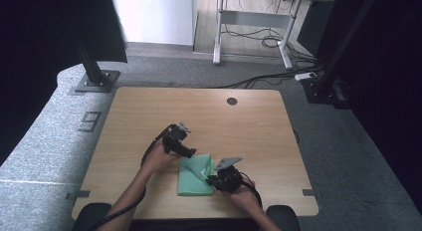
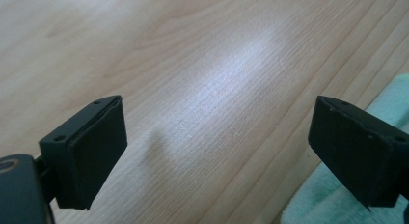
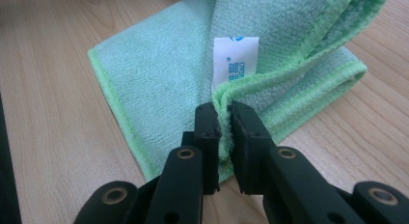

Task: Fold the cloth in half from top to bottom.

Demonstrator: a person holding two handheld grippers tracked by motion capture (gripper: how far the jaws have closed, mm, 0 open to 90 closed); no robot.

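Green cloth (image 1: 195, 177) is lying on the wooden table (image 1: 239, 126) near its near edge, btwn both grippers. Right gripper (image 3: 225, 122) is pinching a raised hem by the white label (image 3: 235, 60). Left gripper (image 2: 217, 151), jaws apart w/ nothing btwn, is hovering just left of the cloth. Folded rectangle, long axis running near-far; fuzzy microfibre, stitched edges.

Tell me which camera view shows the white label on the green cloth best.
The right gripper view: the white label sits close and sharp, blue print visible, just above where the right claw pinches the green cloth. The high view shows it as a pale fleck. The left gripper view catches a cloth corner, without the label.
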